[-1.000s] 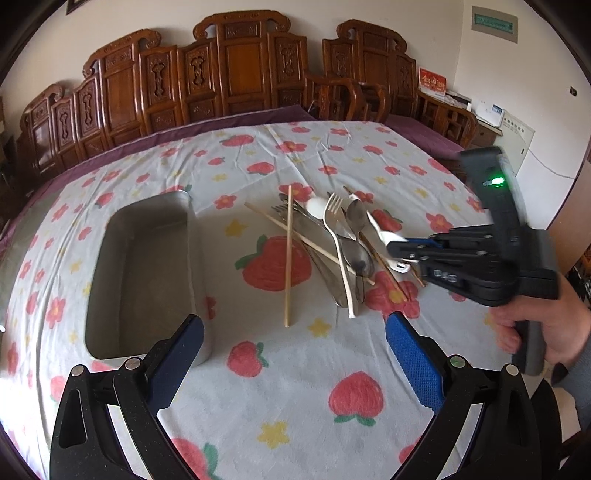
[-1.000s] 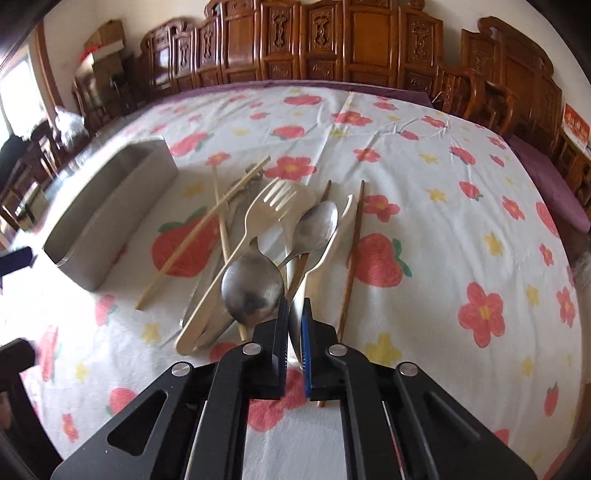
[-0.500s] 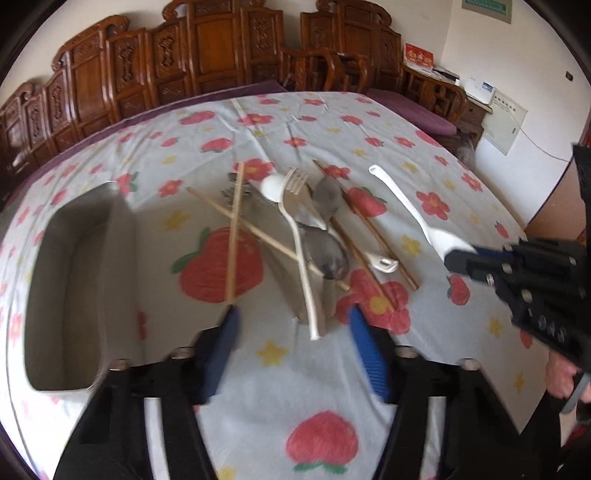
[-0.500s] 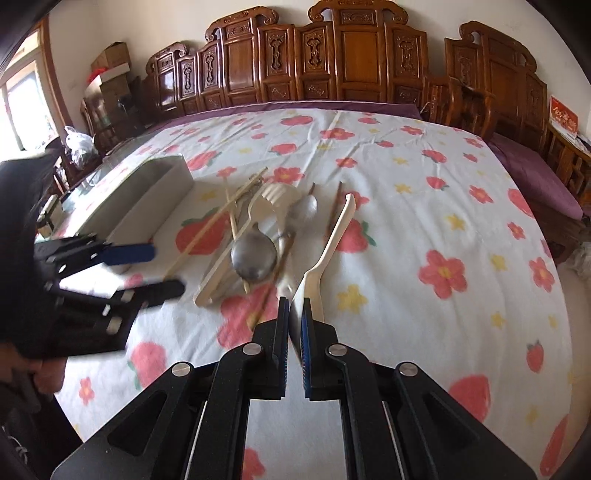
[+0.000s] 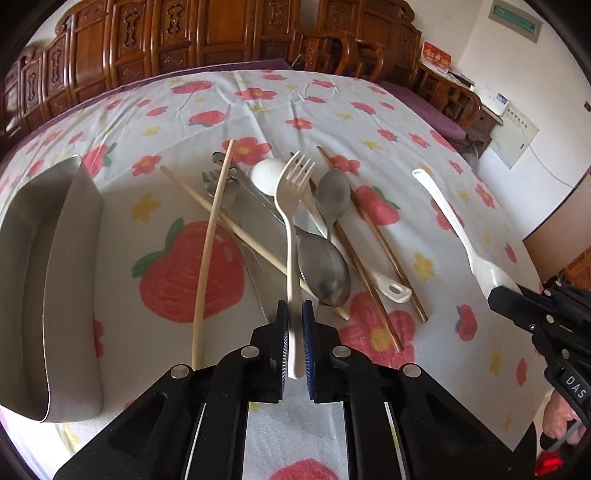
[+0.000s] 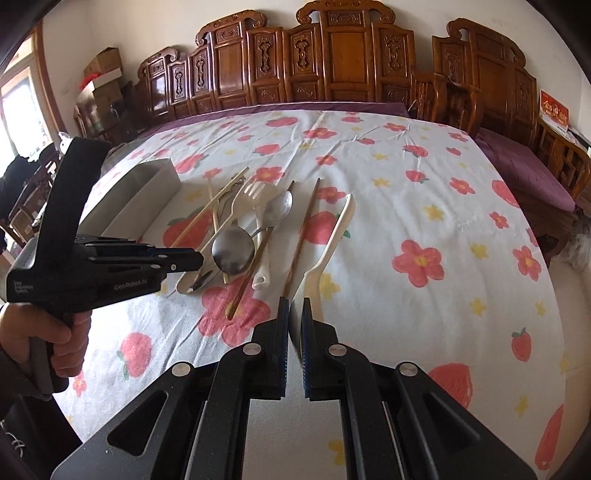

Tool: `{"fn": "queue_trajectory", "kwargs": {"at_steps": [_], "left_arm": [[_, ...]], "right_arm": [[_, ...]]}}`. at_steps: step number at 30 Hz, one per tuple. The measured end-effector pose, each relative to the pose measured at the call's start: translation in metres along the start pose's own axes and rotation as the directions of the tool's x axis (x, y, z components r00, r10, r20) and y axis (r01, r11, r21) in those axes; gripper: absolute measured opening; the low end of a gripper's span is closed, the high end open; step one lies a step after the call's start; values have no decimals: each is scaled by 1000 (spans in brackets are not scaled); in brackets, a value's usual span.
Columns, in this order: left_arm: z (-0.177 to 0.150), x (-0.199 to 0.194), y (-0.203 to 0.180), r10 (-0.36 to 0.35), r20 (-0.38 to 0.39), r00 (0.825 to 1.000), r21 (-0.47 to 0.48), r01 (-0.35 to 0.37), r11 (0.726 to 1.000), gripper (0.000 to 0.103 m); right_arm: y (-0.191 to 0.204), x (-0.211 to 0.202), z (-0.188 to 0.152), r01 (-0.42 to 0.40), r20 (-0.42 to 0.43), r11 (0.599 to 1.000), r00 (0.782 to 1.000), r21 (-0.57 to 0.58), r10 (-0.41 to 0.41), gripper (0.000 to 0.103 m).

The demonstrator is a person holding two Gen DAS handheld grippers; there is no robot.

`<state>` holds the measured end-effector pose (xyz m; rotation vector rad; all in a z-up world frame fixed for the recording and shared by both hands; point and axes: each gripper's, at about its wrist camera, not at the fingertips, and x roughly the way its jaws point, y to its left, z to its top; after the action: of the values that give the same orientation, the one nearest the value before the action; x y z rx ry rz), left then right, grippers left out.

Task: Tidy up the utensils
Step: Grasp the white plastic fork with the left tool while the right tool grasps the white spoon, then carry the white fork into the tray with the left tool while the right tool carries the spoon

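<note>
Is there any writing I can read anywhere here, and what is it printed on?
"DAS": white letters, cut off by the picture's edge, on the right tongs, on the black body near its handle.
"GenRobot.AI", as far as I can make out: faint grey on the side of the left tongs.
Small lines of print on that same body: too small to read.
Red wall card, gold characters: blurred.
Green wall plaque: unreadable.
White wall panel: too small.

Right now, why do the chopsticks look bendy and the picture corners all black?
In the left wrist view the fisheye lens bows the pale chopstick and rounds the metal tray; its edge blackens the corners. In the right wrist view the table bulges too, and the window at far left glares white.
</note>
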<state>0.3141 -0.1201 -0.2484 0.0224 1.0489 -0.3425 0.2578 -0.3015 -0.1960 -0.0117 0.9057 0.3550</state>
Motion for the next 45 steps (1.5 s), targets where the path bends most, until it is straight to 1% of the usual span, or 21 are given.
{"fn": "queue_trajectory", "kwargs": {"at_steps": [7,10,12,13,20,24,30,36,39,45], "left_arm": [[3,2,-5,-8,-28,1000,17,9,1000,7],[4,1,-7,8,-37,999,39,-7,999,6],[5,-1,-5,22,-40,999,28,-21,999,4],[4,-4,-3,16,-44,999,18,-15,1000,4],[4,-36,2,26,2,1000,22,-26,999,4],[5,-59,8,27,26,999,7,-27,1000,4],[18,-89,24,32,48,998,11,-33,999,4],[31,-116,45,43,81,996,22,-45,999,4],[32,-123,56,48,86,995,10,-49,999,4],[27,-135,83,80,95,992,-10,-80,997,4]], "right_arm": [[0,0,-2,-15,-8,1000,1000,13,15,7],[1,0,-3,-17,-11,1000,1000,12,17,7],[1,-1,-4,-20,-11,1000,1000,16,20,7],[1,-2,-4,-23,-11,1000,1000,21,23,7],[9,-5,0,-28,-17,1000,999,6,28,7],[17,-15,14,-27,-5,1000,1000,-11,27,7],[37,-32,40,-54,25,998,998,-21,54,7],[65,-34,56,-82,36,996,996,-45,84,7],[82,-34,64,-96,38,993,994,-61,99,7],[116,-33,78,-130,45,987,990,-94,135,7]]}}
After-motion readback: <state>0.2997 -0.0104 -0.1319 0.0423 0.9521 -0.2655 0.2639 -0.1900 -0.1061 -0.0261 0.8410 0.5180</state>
